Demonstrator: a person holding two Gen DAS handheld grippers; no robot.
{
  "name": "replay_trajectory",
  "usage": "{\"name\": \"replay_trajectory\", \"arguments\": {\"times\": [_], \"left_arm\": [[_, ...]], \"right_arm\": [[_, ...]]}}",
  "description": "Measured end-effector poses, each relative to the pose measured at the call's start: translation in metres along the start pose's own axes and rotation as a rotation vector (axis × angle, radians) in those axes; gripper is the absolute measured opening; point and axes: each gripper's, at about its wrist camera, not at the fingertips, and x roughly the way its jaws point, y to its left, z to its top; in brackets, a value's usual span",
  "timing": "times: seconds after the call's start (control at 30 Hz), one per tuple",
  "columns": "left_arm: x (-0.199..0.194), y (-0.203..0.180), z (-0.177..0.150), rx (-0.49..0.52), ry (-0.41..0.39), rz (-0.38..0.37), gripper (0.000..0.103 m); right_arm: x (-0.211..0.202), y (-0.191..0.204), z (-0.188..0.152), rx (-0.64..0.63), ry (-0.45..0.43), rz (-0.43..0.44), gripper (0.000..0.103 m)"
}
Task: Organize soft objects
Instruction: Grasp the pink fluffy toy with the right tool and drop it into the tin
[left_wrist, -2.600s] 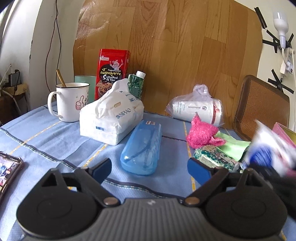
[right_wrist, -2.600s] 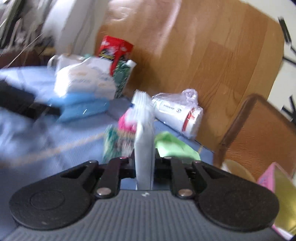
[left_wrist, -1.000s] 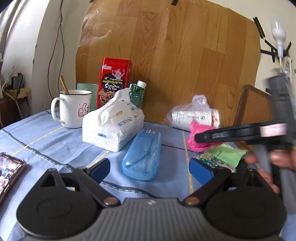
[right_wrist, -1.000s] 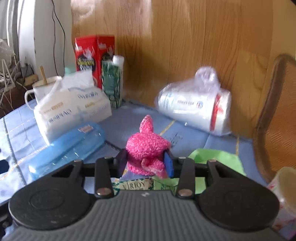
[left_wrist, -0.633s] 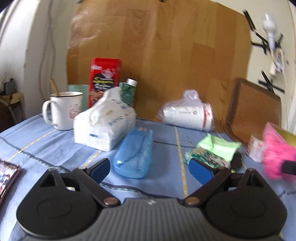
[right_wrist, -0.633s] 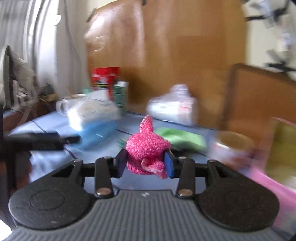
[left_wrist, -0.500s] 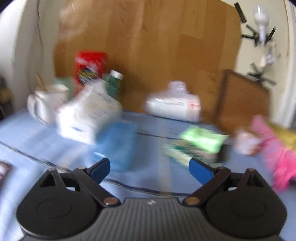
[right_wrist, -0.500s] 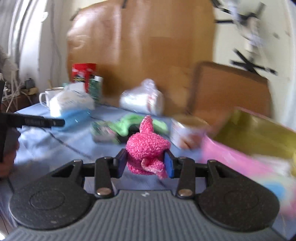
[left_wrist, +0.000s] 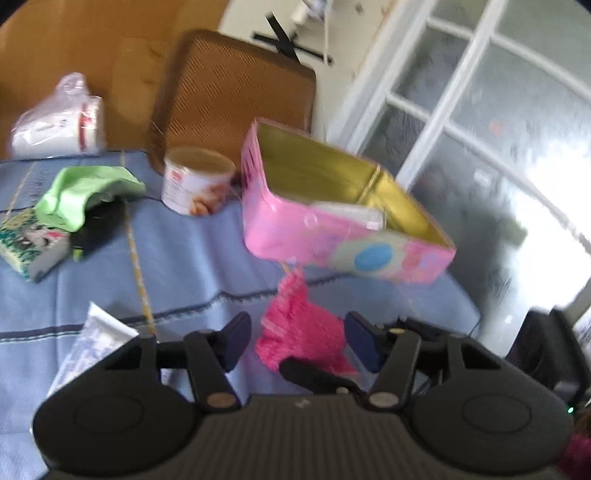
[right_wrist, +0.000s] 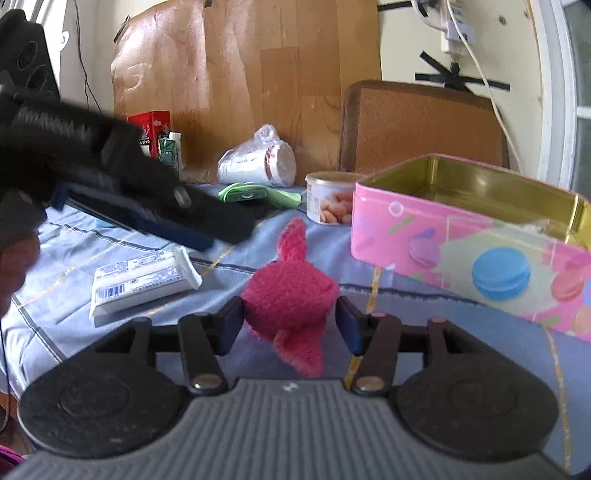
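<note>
The fluffy pink knitted soft toy (right_wrist: 290, 291) sits between the right gripper (right_wrist: 290, 321) jaws, which have just been opening over the blue striped tablecloth (right_wrist: 122, 240), so I let my closing, still-unclamped left gripper (left_wrist: 295, 341) grasp it before lifting toward the open pink tin box (right_wrist: 469, 236) just beyond.

your right gripper (right_wrist: 290, 319) has just been opening, its pads flanking the pink fuzzy toy (right_wrist: 291, 295) with a gap on the right side, while your left gripper (left_wrist: 297, 341), jaws just closing, reaches in around that same toy, not yet pressing.
</note>
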Motion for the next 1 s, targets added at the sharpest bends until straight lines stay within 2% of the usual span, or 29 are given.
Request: {"name": "replay_trajectory", "arguments": {"times": [0.03,0.1,0.13,0.2,0.33,0.47,0.6,0.67,0.77,0.83,0.87,0.93,1.0], "left_arm": [[0.007,-0.002,-0.002,0.000,0.027,0.005,0.046],[0.019,0.001,-0.003,-0.028,0.072,-0.024,0.043],[0.022,0.001,-0.003,-0.040,0.074,-0.032,0.043],[0.023,-0.002,0.002,-0.027,0.064,-0.034,0.043],[0.018,-0.019,0.026,0.023,-0.004,-0.050,0.043],[0.019,-0.040,0.060,0.075,-0.089,-0.047,0.043],[0.042,-0.051,0.089,0.096,-0.131,-0.015,0.047],[0.053,-0.053,0.094,0.093,-0.140,0.033,0.054],[0.059,-0.045,0.095,0.057,-0.150,0.088,0.057],[0.053,-0.036,0.089,0.033,-0.155,0.086,0.057],[0.046,-0.031,0.086,0.030,-0.164,0.094,0.059],[0.026,-0.018,0.076,0.030,-0.206,0.132,0.065],[0.004,0.001,0.066,0.005,-0.245,0.171,0.066]], "right_arm": [[0.001,-0.001,-0.001,0.008,0.008,0.011,0.057],[0.005,-0.001,-0.005,0.005,0.045,0.019,0.055],[0.007,0.000,-0.008,0.005,0.063,0.024,0.045],[0.004,0.000,-0.011,0.000,0.040,0.005,0.043],[-0.006,-0.012,0.000,0.044,-0.052,-0.019,0.043],[-0.012,-0.026,0.026,0.037,-0.157,-0.084,0.043],[-0.004,-0.050,0.049,0.064,-0.215,-0.154,0.044],[0.005,-0.064,0.057,0.094,-0.220,-0.193,0.044],[0.023,-0.083,0.064,0.108,-0.189,-0.303,0.048],[0.030,-0.094,0.063,0.121,-0.173,-0.388,0.064],[0.029,-0.099,0.062,0.140,-0.177,-0.410,0.069],[0.020,-0.106,0.057,0.189,-0.210,-0.429,0.087],[0.014,-0.106,0.054,0.201,-0.236,-0.450,0.088]]}}
